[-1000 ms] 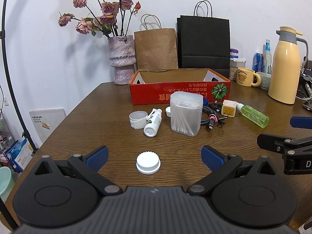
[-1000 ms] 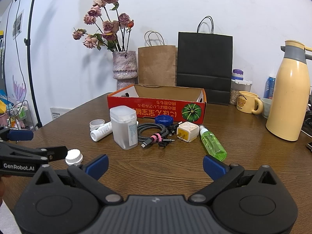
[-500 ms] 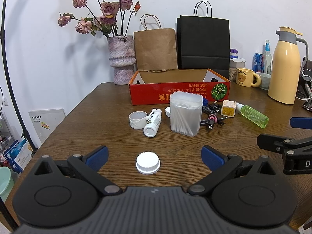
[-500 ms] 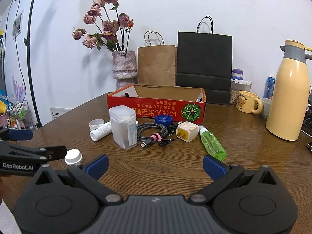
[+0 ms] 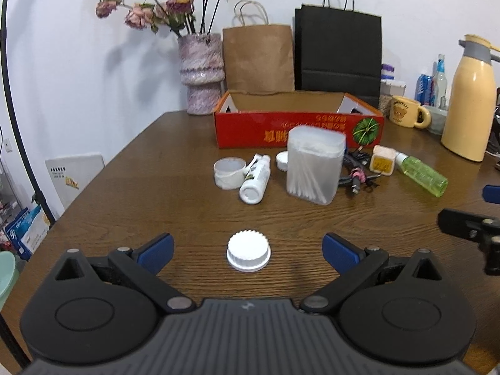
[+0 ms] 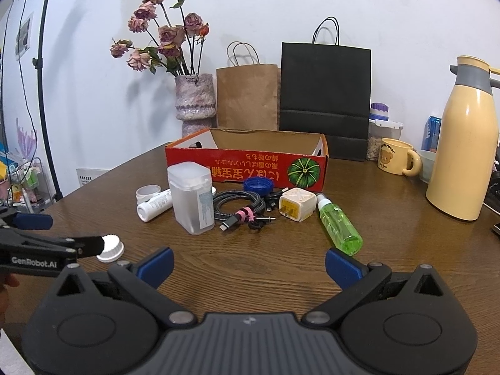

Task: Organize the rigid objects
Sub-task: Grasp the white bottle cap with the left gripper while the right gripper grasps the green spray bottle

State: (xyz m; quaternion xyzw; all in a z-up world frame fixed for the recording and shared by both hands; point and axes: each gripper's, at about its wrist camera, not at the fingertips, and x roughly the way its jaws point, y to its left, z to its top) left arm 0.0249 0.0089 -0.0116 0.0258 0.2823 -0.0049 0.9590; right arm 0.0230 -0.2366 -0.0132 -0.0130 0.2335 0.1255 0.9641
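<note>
Spreading wide, the left gripper's (image 5: 247,245) fingers (image 5: 156,248) flank an untouched white cap (image 5: 248,250); the right gripper (image 6: 248,259) gapes empty.

The cotton swab box (image 5: 314,164) hides most of the coiled cable (image 5: 356,173) in the left wrist view. A gripper finger (image 6: 84,245) partly covers the white cap (image 6: 111,247). The red box (image 6: 247,164) interior cannot be seen.

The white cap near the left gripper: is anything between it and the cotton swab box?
No. In the left wrist view, only bare table separates the white cap from the cotton swab box.
</note>
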